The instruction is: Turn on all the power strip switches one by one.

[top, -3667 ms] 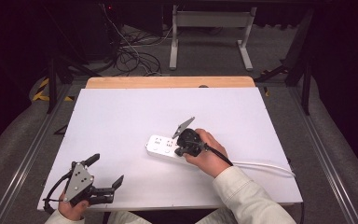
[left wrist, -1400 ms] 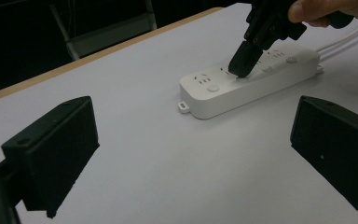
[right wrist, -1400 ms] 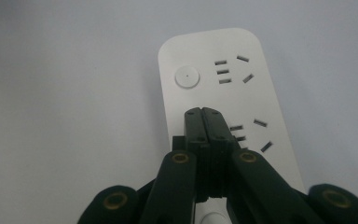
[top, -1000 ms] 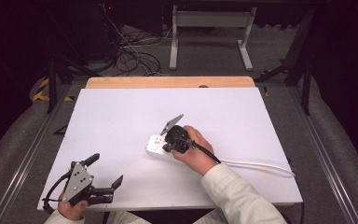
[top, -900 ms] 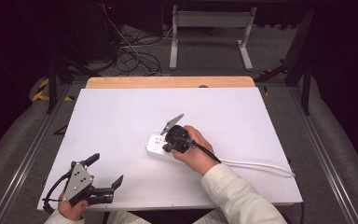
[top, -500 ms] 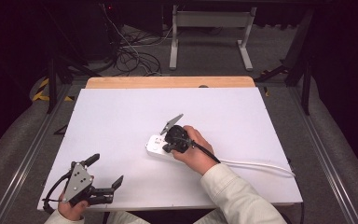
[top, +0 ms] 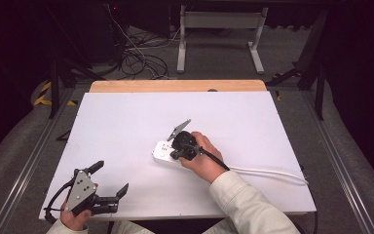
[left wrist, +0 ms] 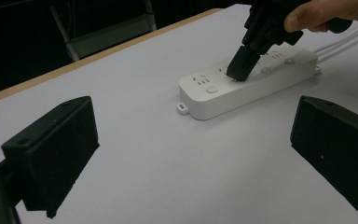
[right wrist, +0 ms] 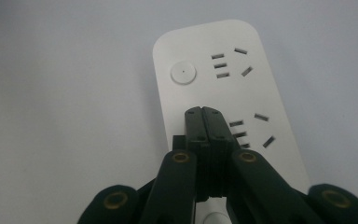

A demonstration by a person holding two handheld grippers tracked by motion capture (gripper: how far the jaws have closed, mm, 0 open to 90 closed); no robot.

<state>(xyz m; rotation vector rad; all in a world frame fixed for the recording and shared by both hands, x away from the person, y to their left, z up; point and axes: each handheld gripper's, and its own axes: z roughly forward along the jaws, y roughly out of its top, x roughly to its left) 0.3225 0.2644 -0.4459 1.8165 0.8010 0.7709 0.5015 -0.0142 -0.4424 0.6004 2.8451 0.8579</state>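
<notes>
Closed right gripper (right wrist: pixel 203 112) tips press power strip (right wrist: pixel 205 65).

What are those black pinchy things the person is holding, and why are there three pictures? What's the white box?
A person sits at a white table and holds a tool with a claw in each hand. One picture is taken from above. The other two come from small cameras that ride on the claws, so you look along their black fingers.

The white box is a power strip, the thing you plug lamps into. It lies flat on the table, and its white cord runs off to the side.

The right claw is pinched shut, with its tip down on the strip's top, beside some plug holes. It holds nothing. The left claw is open and empty, near the table's front edge.
</notes>
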